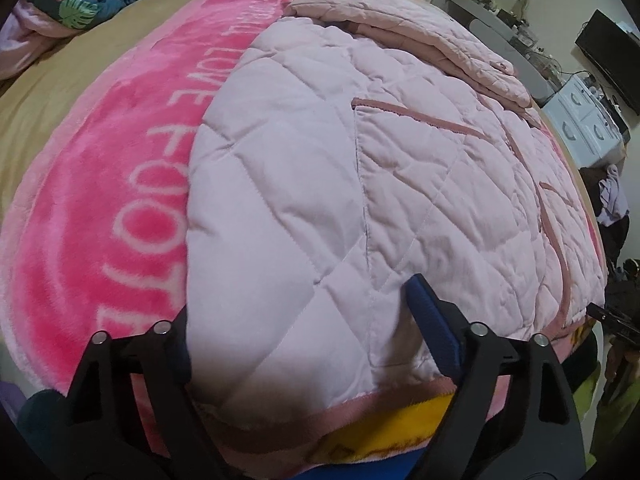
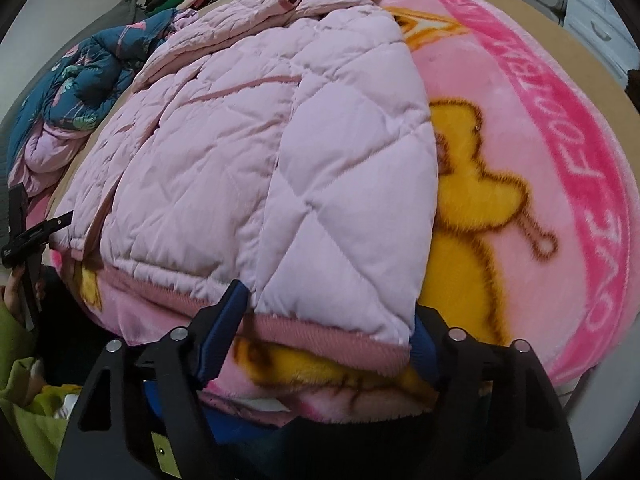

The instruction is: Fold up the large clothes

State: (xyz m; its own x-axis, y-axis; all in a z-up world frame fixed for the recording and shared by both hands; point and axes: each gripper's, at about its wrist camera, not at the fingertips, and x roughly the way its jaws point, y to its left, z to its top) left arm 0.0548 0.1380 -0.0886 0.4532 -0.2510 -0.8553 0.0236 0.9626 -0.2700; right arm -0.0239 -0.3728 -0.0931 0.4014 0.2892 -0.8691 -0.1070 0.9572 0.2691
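Covering bed: pink blanket (image 1: 100, 216) with white lettering and yellow bear print. Quilted pale-pink jacket (image 1: 320, 184) lies flat on blanket, sleeve folded across far end, ribbed hem (image 2: 320, 338) toward near edge. Left gripper (image 1: 304, 320) straddles hem corner, blue-padded fingers (image 1: 430, 320) spread wide, fabric between them, pads not pressing. Right gripper (image 2: 324, 320) straddles opposite hem corner, fingers (image 2: 224, 320) likewise apart, not clamped. Blue floral bedding (image 2: 80, 76) bunched beyond jacket.

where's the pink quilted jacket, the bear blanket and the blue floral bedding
pink quilted jacket (image 1: 320, 184), left wrist view, quilted front panel
bear blanket (image 2: 520, 152), right wrist view, pink pile beside the yellow bear
blue floral bedding (image 2: 92, 76), right wrist view, crumpled top
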